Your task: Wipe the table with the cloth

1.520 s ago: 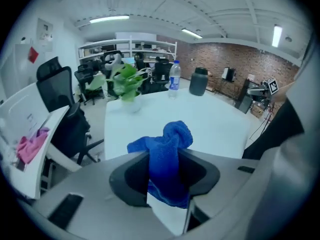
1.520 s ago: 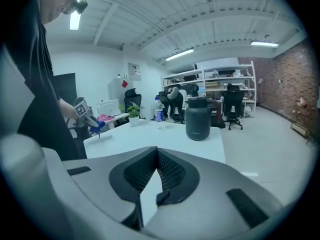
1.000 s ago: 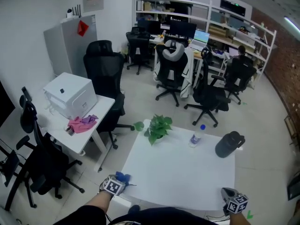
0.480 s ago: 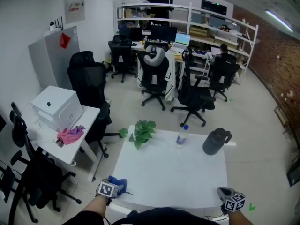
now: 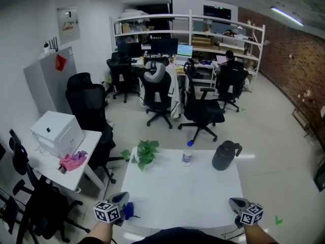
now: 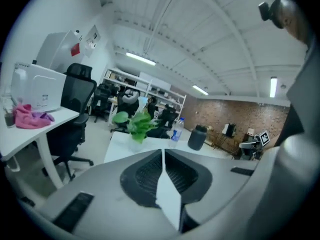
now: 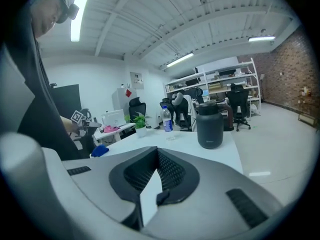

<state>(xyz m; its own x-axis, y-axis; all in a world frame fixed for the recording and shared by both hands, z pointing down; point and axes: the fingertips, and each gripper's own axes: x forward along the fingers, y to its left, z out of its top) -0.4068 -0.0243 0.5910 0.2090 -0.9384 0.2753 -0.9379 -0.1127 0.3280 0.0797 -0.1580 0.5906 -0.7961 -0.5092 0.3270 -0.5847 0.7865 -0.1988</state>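
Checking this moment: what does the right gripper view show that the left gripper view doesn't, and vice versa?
Right gripper view only: the blue cloth lying at the edge of the white table, and the jaws of the right gripper, together with nothing between them. Left gripper view only: the jaws of the left gripper, which have just been closing and now meet, empty. Both: the potted plant, water bottle and dark jug on the table, and the pink cloth on the side desk.

The table (image 5: 183, 192) lies bare in the middle; plant (image 5: 145, 153), bottle (image 5: 187, 153) and jug (image 5: 224, 155) line its far edge.
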